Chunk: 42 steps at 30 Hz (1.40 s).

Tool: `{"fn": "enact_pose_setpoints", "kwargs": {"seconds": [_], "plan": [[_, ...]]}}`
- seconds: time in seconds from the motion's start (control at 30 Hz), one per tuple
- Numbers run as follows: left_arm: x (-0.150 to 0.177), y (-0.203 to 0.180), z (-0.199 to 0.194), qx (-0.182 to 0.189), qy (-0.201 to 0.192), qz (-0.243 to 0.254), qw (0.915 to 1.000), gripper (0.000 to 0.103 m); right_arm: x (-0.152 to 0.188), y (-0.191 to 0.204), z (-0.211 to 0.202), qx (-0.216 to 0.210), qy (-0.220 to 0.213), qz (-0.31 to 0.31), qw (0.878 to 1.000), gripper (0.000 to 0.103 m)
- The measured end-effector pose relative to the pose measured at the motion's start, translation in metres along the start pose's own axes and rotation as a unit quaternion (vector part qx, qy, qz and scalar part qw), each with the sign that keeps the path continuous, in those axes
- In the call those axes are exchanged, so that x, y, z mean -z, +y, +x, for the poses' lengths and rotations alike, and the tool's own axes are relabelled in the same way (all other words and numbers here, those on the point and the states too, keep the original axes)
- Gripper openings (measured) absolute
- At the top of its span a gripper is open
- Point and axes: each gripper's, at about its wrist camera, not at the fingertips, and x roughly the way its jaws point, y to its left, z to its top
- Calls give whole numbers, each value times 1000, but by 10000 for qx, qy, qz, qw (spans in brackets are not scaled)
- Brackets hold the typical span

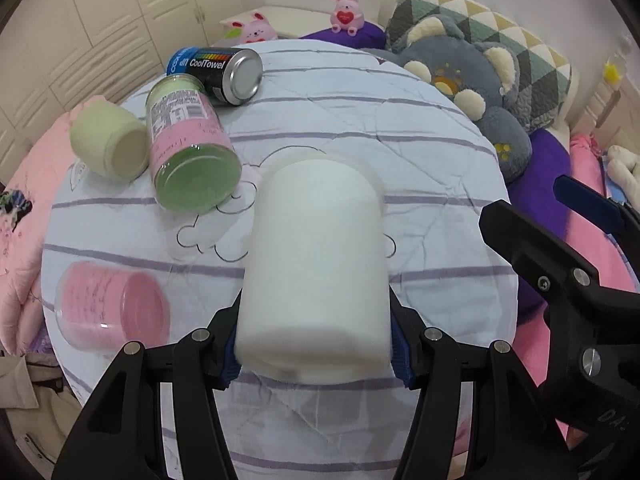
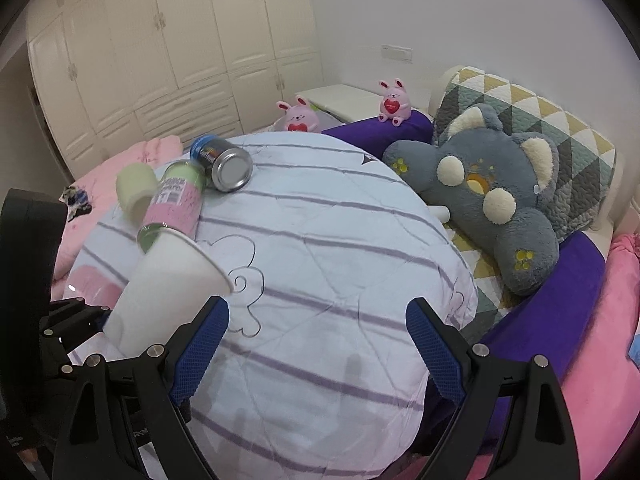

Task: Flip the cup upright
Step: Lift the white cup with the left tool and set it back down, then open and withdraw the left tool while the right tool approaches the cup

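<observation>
A white paper cup (image 1: 316,264) is held between the blue pads of my left gripper (image 1: 316,354), which is shut on it near its base. The cup is tilted, its mouth pointing away from the camera and its closed base toward it, above the striped quilt (image 1: 420,128). In the right wrist view the same cup (image 2: 168,284) appears at the left, tilted with its rim up and to the right. My right gripper (image 2: 318,344) is open and empty over the quilt (image 2: 340,248), to the right of the cup.
Lying on the quilt: a black CoolTowel can (image 1: 218,72), a pink and green jar (image 1: 188,148), a cream cup (image 1: 108,144) and a pink cup (image 1: 112,312). A grey plush bear (image 2: 488,196) and pillows lie at the right. Wardrobes stand behind.
</observation>
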Motion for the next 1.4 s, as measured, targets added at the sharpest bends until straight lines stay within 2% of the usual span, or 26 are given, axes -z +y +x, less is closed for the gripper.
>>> {"fn": "enact_pose_setpoints", "kwargs": {"seconds": [0.17, 0.23, 0.27, 0.47, 1.4], "plan": [[6, 0, 2, 32, 11, -1, 10000, 60, 5, -1, -2, 52, 17, 43, 10000, 92], [8, -2, 2, -45, 13, 48, 10000, 66, 7, -1, -2, 42, 61, 73, 9999, 92], [8, -3, 1, -67, 14, 73, 9999, 76, 7, 0, -3, 54, 61, 94, 9999, 92], [13, 0, -10, -11, -187, 152, 9997, 96, 7, 2, -7, -57, 89, 159, 9998, 92], [50, 54, -47, 199, -801, 59, 9966, 99, 7, 60, -26, -100, -33, -62, 9999, 92]]}}
